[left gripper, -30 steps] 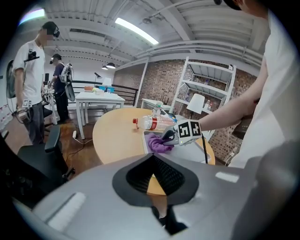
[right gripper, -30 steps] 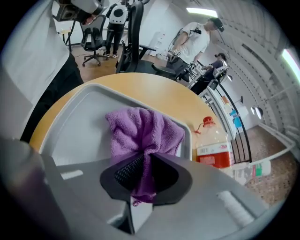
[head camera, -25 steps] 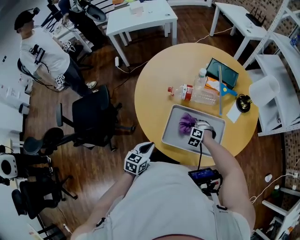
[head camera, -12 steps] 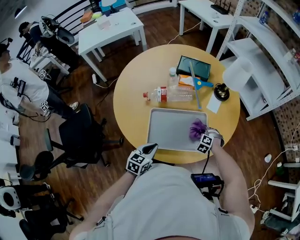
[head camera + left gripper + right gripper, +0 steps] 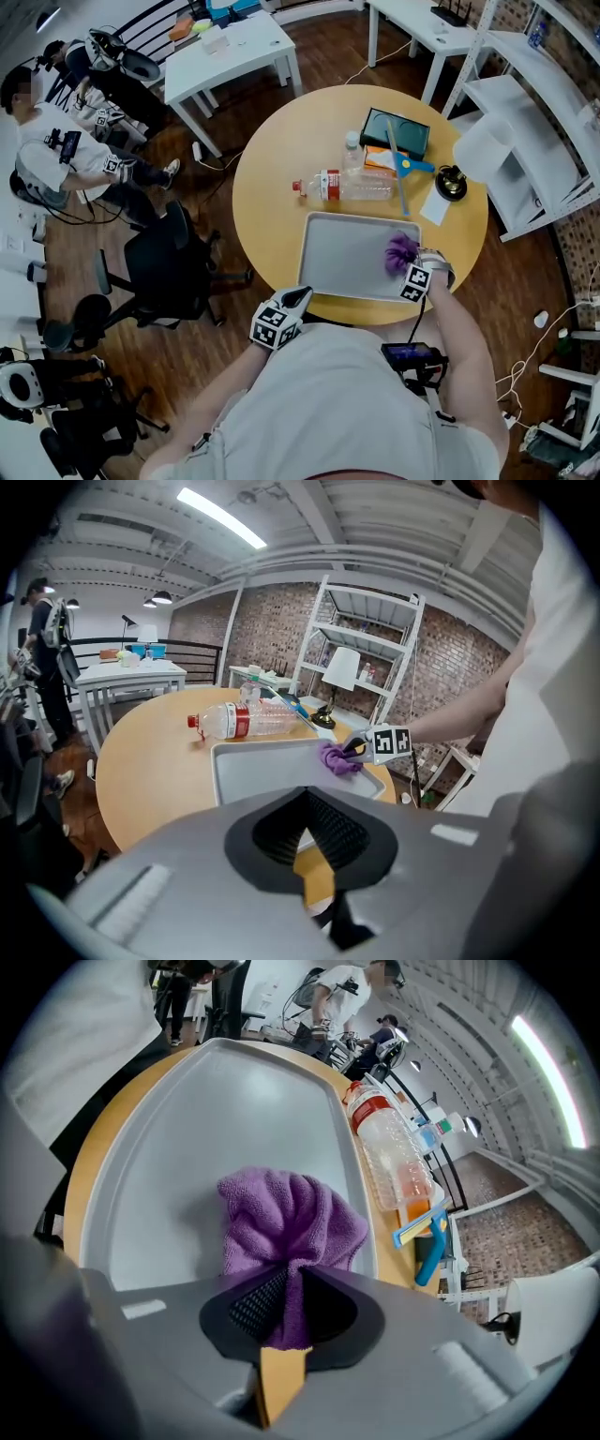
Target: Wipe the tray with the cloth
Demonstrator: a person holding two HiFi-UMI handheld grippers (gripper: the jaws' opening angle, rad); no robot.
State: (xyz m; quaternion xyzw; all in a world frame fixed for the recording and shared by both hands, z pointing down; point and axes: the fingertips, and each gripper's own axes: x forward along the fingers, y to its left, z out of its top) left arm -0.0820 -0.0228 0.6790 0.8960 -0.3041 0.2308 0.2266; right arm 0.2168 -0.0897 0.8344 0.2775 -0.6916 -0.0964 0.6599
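Note:
A grey tray (image 5: 342,253) lies on the round wooden table (image 5: 272,187), near its front edge. A purple cloth (image 5: 401,251) rests bunched on the tray's right end. My right gripper (image 5: 410,264) is shut on the cloth and presses it down onto the tray floor. In the right gripper view the cloth (image 5: 291,1222) fans out from between the jaws over the tray (image 5: 187,1147). My left gripper (image 5: 300,295) hangs just off the tray's front left corner, shut and holding nothing. From the left gripper view the tray (image 5: 262,766) and cloth (image 5: 335,757) lie ahead.
Behind the tray lie a clear plastic bottle (image 5: 352,185), a blue-handled squeegee (image 5: 403,169), a dark flat case (image 5: 396,133) and a white paper (image 5: 437,208). A black office chair (image 5: 159,262) stands left of the table. White shelving (image 5: 525,122) is at the right.
My right gripper has dragged the cloth from the tray's middle to its right end. The left gripper has stayed by the front left corner.

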